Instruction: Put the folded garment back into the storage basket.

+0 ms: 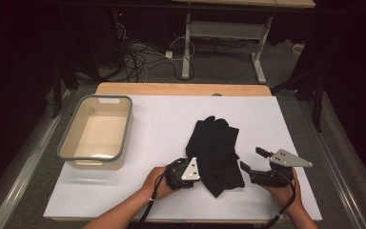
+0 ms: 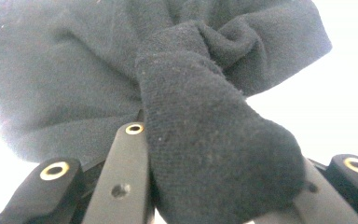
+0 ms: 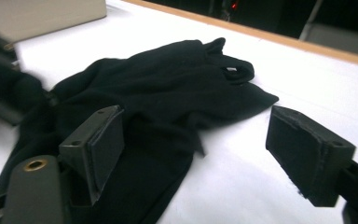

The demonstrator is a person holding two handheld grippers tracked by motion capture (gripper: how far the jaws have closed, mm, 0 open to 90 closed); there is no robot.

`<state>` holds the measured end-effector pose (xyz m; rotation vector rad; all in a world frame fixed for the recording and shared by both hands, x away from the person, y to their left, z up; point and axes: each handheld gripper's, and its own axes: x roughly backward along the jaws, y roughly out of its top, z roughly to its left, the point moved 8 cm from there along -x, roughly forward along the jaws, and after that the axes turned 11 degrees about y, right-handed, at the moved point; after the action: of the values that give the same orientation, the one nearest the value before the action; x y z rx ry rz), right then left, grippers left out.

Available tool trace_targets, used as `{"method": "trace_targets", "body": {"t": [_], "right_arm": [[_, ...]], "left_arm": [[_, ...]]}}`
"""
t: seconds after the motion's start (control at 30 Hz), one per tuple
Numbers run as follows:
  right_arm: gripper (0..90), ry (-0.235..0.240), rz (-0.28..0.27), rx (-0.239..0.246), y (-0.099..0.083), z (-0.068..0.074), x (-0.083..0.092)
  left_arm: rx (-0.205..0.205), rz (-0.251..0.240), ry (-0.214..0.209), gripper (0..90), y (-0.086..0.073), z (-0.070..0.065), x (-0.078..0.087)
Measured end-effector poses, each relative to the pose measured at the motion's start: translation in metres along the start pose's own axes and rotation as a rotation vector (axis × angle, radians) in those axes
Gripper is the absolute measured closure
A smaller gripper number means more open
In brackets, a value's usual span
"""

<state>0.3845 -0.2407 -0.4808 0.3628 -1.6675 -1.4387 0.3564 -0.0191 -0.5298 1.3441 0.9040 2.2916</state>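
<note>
We've got a crumpled black cloth point(image 1: 215, 152) lying on the white worktop point(image 1: 162, 129), a bit right of the middle, near the front edge. Our left tongs point(image 1: 194, 172) are clamped on a bunched fold at its left edge. Our right tongs point(image 1: 251, 160) sit just beside the cloth's right side, jaws spread wide with nothing in them. A beige tub point(image 1: 71, 143) with a grey rim sits well off to the left.

Room: dark, walls lost in shadow.
Floor point(image 1: 219, 67): grey carpet.
Cables point(image 1: 138, 57): tangled on the floor behind the table.
Second table point(image 1: 228, 28): light top, pale metal legs, standing farther back.
Work table point(image 1: 171, 88): wooden edge under a white sheet.
</note>
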Motion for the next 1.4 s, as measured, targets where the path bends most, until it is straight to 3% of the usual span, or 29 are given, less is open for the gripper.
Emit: {"method": "trace_targets", "body": {"t": [0.17, 0.2, 0.3, 0.33, 0.43, 0.47, 0.5, 0.53, 0.63, 0.7, 0.77, 0.9, 1.0, 1.07, 1.13, 1.23, 1.3, 1.33, 1.37, 1.4], "right_arm": [[16.2, 0.024, 0.058, -0.023, 0.001, -0.004, -0.02], [18.5, 0.006, 0.095, 0.01, 0.003, -0.009, -0.033], [20.1, -0.014, 0.117, 0.028, 0.006, -0.018, -0.046], [21.1, -0.014, 0.147, -0.008, 0.008, -0.032, -0.063], [19.6, -0.037, 0.191, -0.026, 0.008, -0.042, -0.076], [19.3, -0.035, 0.236, -0.073, 0.005, -0.051, -0.089], [19.3, -0.035, 0.236, -0.073, 0.005, -0.051, -0.089], [18.1, -0.057, 0.28, -0.116, 0.003, -0.06, -0.099], [17.7, -0.088, 0.318, -0.171, 0.002, -0.07, -0.105], [16.2, -0.072, 0.351, -0.199, 0.0, -0.072, -0.11], [16.6, -0.046, 0.341, -0.217, 0.002, -0.071, -0.114], [17.1, -0.029, 0.35, -0.185, 0.003, -0.066, -0.118], [21.7, 0.056, 0.35, -0.157, 0.005, -0.053, -0.124], [22.3, 0.137, 0.35, -0.139, 0.007, -0.04, -0.128], [17.2, 0.124, 0.395, -0.071, 0.005, -0.032, -0.133], [19.7, 0.113, 0.406, -0.031, 0.005, -0.028, -0.135], [37.3, 0.137, 0.39, -0.006, 0.006, -0.026, -0.133], [37.3, 0.137, 0.39, -0.006, 0.006, -0.026, -0.133], [56.9, 0.189, 0.376, 0.016, 0.007, -0.017, -0.133], [56.9, 0.189, 0.376, 0.016, 0.007, -0.017, -0.133]], "left_arm": [[0.031, -0.018, 0.029, 68.6, -0.004, -0.005, 0.001], [0.055, -0.032, 0.019, 68.0, -0.005, -0.004, -0.001], [0.051, -0.03, 0.028, 67.6, -0.005, -0.004, -0.001], [0.031, -0.026, 0.05, 66.4, -0.005, -0.006, -0.001], [0.023, -0.022, 0.067, 65.7, -0.005, -0.007, -0.002], [0.028, -0.02, 0.069, 65.5, -0.005, -0.007, -0.002], [0.028, -0.02, 0.069, 65.4, -0.005, -0.007, -0.002], [0.031, -0.02, 0.065, 65.4, -0.005, -0.006, -0.002], [0.031, -0.02, 0.066, 64.7, -0.005, -0.006, -0.002], [0.031, -0.02, 0.067, 64.7, -0.005, -0.006, -0.002], [0.041, -0.021, 0.061, 64.6, -0.005, -0.006, -0.003], [0.044, -0.02, 0.056, 64.5, -0.005, -0.006, -0.003], [0.047, -0.018, 0.053, 64.0, -0.005, -0.005, -0.003], [0.048, -0.018, 0.053, 63.9, -0.005, -0.005, -0.003], [0.047, -0.018, 0.054, 63.9, -0.005, -0.005, -0.003], [0.044, -0.017, 0.056, 64.0, -0.005, -0.005, -0.003], [0.044, -0.017, 0.056, 64.1, -0.005, -0.005, -0.003], [0.044, -0.017, 0.056, 64.1, -0.005, -0.005, -0.003], [0.042, -0.016, 0.057, 64.2, -0.005, -0.006, -0.003], [0.042, -0.016, 0.057, 64.2, -0.005, -0.006, -0.003]]}}
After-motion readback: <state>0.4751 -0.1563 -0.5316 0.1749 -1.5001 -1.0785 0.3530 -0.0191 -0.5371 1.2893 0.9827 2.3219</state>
